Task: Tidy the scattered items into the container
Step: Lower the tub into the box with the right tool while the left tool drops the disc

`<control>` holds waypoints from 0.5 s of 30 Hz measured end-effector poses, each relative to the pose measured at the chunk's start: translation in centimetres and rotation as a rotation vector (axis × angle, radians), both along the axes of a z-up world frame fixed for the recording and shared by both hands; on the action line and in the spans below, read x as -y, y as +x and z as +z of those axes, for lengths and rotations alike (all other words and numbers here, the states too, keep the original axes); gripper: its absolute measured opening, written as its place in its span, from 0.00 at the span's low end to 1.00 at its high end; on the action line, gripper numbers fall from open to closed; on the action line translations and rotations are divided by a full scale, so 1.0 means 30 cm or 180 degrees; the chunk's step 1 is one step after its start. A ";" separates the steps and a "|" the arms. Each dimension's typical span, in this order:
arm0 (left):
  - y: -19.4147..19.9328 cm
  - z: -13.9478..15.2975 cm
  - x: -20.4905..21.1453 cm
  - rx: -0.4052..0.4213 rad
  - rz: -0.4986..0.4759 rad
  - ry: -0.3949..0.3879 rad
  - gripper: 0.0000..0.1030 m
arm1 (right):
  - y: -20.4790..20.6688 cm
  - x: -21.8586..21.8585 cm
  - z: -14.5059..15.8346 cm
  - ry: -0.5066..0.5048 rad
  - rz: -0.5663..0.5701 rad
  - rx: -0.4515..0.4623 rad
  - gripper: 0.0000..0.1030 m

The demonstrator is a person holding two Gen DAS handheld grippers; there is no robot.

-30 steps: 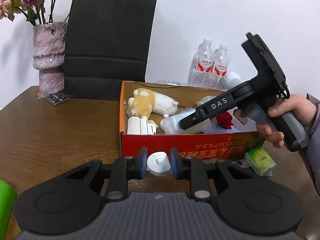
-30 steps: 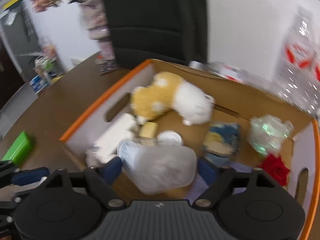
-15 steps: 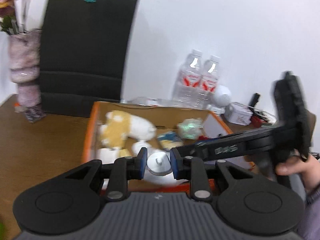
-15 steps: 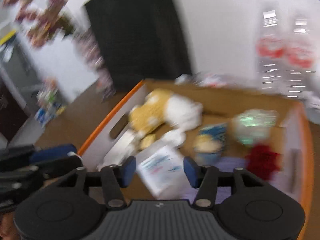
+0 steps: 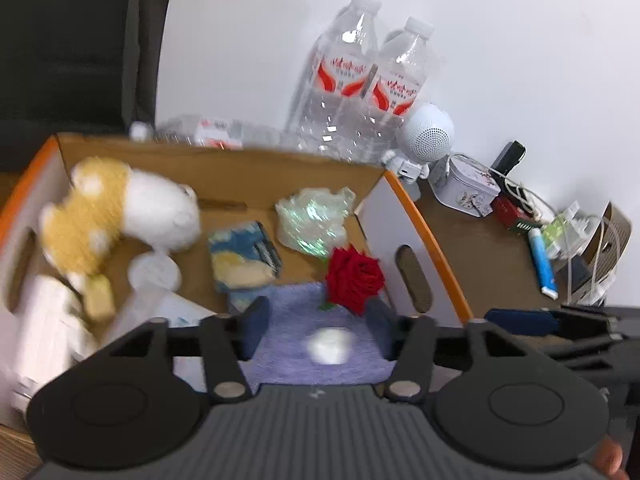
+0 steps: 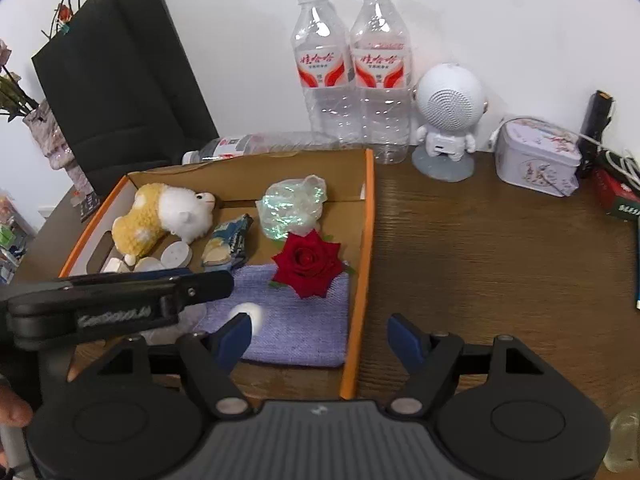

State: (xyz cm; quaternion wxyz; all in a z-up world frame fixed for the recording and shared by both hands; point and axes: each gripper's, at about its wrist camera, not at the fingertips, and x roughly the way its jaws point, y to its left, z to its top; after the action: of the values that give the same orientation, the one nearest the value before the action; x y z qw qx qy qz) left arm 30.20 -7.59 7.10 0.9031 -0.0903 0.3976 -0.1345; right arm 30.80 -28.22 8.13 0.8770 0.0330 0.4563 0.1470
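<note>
The cardboard box with an orange rim (image 5: 424, 232) (image 6: 370, 208) holds a plush sheep (image 6: 168, 216), a red rose (image 6: 308, 264), a purple cloth (image 6: 304, 332), a shiny wrapper (image 6: 292, 208) and a blue packet (image 6: 230, 240). My left gripper (image 5: 318, 324) hangs over the cloth (image 5: 288, 344), jaws opening. A small white round piece (image 5: 328, 346) (image 6: 248, 314), blurred, sits loose just below the pads, over the cloth. In the right wrist view the left gripper (image 6: 216, 282) reaches in from the left. My right gripper (image 6: 320, 334) is over the box's front right corner, jaws opening, nothing between them.
Two upright water bottles (image 6: 352, 80) and one lying bottle (image 6: 256, 144) stand behind the box. A white robot-shaped speaker (image 6: 446, 108), a flowered tin (image 6: 538, 156) and cables (image 5: 592, 248) fill the back right. A black paper bag (image 6: 120, 80) and vase (image 6: 52, 140) stand at the left.
My left gripper carried the white round piece from in front of the box to above it, then its jaws parted and the piece dropped free. My right gripper released the clear bottle and drew back right.
</note>
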 end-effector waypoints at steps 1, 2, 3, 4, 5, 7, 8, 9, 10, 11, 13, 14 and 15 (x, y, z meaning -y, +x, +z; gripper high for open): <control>-0.009 0.017 -0.016 0.0040 0.0025 0.0073 0.65 | 0.004 -0.001 0.001 0.0050 0.0023 -0.0002 0.73; -0.015 0.034 -0.034 0.0061 0.0053 0.0137 0.66 | 0.007 -0.006 -0.002 0.0124 0.0048 -0.0011 0.79; -0.017 0.051 -0.054 0.0073 0.0088 0.0196 0.70 | 0.011 -0.017 -0.006 0.0171 0.0044 -0.0022 0.85; -0.020 0.065 -0.074 0.0077 0.0140 0.0253 0.74 | 0.015 -0.030 -0.011 0.0167 0.0040 -0.0026 0.89; -0.026 0.079 -0.094 0.0076 0.0211 0.0322 0.76 | 0.017 -0.046 -0.012 0.0108 0.0021 -0.0014 0.89; -0.036 0.101 -0.121 0.0080 0.0326 0.0485 0.85 | 0.018 -0.074 -0.010 -0.0028 -0.0026 -0.0006 0.89; -0.045 0.107 -0.133 0.0086 0.0356 0.0576 0.87 | 0.016 -0.084 -0.008 -0.0074 -0.0035 -0.0012 0.89; -0.056 0.112 -0.143 0.0092 0.0375 0.0668 0.92 | 0.012 -0.088 -0.004 -0.0105 -0.0039 -0.0013 0.89; -0.072 0.114 -0.152 0.0111 0.0397 0.0745 0.95 | 0.006 -0.090 0.002 -0.0138 -0.0042 -0.0003 0.87; -0.089 0.114 -0.162 0.0128 0.0419 0.0790 0.95 | -0.007 -0.091 0.012 -0.0164 -0.0045 0.0019 0.87; -0.124 0.114 -0.183 0.0103 0.0450 0.0798 0.96 | -0.035 -0.087 0.038 -0.0197 -0.0051 0.0081 0.87; -0.144 0.118 -0.191 0.0085 0.0459 0.0763 0.96 | -0.057 -0.089 0.053 -0.0205 -0.0050 0.0108 0.87; -0.164 0.123 -0.195 0.0080 0.0464 0.0729 0.97 | -0.076 -0.092 0.066 -0.0195 -0.0032 0.0129 0.87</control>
State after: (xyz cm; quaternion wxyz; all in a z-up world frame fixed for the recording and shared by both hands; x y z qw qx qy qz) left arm 25.29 -1.74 10.79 0.9198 -0.0136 0.3914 -0.0234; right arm 28.52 -25.45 10.11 0.8873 0.0055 0.4426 0.1292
